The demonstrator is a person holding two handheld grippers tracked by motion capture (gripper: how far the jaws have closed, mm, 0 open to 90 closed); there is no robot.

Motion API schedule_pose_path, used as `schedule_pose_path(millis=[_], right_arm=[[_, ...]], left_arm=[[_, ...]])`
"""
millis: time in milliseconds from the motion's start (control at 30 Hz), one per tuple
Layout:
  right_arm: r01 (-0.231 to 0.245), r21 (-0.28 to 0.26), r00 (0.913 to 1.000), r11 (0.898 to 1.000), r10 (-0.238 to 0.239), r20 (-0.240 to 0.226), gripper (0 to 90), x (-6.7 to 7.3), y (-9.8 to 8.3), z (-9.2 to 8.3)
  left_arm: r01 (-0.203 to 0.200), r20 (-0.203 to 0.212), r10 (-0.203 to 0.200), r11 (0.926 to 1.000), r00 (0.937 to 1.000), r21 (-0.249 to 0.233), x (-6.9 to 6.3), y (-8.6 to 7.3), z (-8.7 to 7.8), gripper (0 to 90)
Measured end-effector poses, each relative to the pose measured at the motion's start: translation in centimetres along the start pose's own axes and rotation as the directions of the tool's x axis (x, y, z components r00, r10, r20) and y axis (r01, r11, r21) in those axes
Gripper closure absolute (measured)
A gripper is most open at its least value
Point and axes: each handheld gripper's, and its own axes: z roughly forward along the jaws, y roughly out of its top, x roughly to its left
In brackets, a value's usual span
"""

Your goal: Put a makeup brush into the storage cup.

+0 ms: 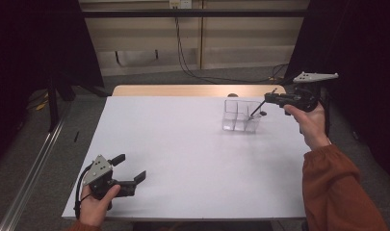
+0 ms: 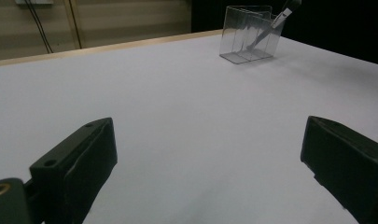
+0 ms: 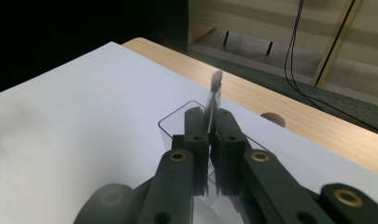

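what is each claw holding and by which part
The right claw is shut on a thin tool, gripping its upper end while the lower end dips into the clear box. The left claw is open, holding nothing.

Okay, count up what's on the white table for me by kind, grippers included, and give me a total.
Clear plastic organizer with compartments: 1
Thin dark tool, clamped in the right gripper with its lower end down in the organizer: 1
Grippers: 2, the right one and the open left gripper
Total: 4

No legible text, label, brand, number or sign anywhere.
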Motion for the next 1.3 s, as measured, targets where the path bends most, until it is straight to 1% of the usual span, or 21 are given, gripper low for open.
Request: schedule_pose_path(millis=[100, 233, 533, 567, 667, 800, 867, 1000, 1067, 1267, 1300], right_arm=[[0.000, 0.016, 0.9999, 1.000, -0.001, 0.012, 86.3, -0.2, 0.3, 0.3], [-0.021, 0.019, 0.9998, 1.000, 0.021, 0.008, 86.3, -0.8, 0.4, 0.8], [-0.038, 0.048, 0.9987, 0.998, 0.037, 0.036, 86.3, -1.7, 0.6, 1.7], [-0.037, 0.052, 0.9987, 0.998, 0.035, 0.037, 86.3, -1.8, 0.6, 1.8], [-0.040, 0.057, 0.9987, 0.998, 0.038, 0.033, 86.3, -1.8, 0.3, 2.1], [-0.024, 0.086, 0.9988, 0.996, 0.020, 0.045, 86.3, -1.7, 0.2, 2.7], [-0.027, 0.095, 0.9992, 0.995, 0.024, 0.032, 86.3, -1.7, 0.2, 3.0], [-0.017, 0.142, 0.9998, 0.990, 0.015, 0.013, 86.2, -1.5, 0.0, 3.6], [-0.013, 0.149, 0.9999, 0.989, 0.011, 0.011, 86.2, -1.4, -0.1, 3.8], [-0.011, 0.176, 0.9998, 0.984, 0.008, 0.016, 86.2, -1.4, -0.3, 4.3], [-0.003, 0.179, 0.9999, 0.984, 0.000, 0.015, 86.2, -1.3, -0.3, 4.5]], left_arm=[[0.000, -0.006, 0.000, 1.0000, 1.0000, 0.005, 0.0, 0.0, 0.0, 3.6], [0.000, -0.001, 0.000, 1.0000, 1.0000, 0.005, 0.0, 0.0, 0.0, 3.4], [-0.001, -0.002, 0.001, 1.0000, 1.0000, 0.002, 0.0, 0.0, 0.0, 3.5], [0.007, 0.000, -0.007, 1.0000, 1.0000, 0.000, 0.0, 0.0, 0.0, 3.5], [-0.004, 0.000, 0.004, 1.0000, 1.0000, 0.000, -0.1, 0.0, 0.0, 3.4], [-0.002, -0.003, 0.002, 1.0000, 1.0000, 0.000, -0.1, 0.0, 0.0, 3.4], [-0.003, -0.005, 0.003, 1.0000, 1.0000, 0.000, -0.1, 0.0, 0.0, 3.5], [-0.002, -0.002, 0.002, 1.0000, 1.0000, -0.002, -0.1, 0.0, 0.0, 3.4], [-0.007, -0.004, 0.007, 1.0000, 1.0000, -0.001, -0.1, 0.0, 0.0, 3.4], [-0.003, -0.006, 0.003, 1.0000, 1.0000, -0.001, -0.1, 0.0, 0.0, 3.4], [-0.004, -0.006, 0.004, 1.0000, 1.0000, -0.001, -0.1, 0.0, 0.0, 3.4]])
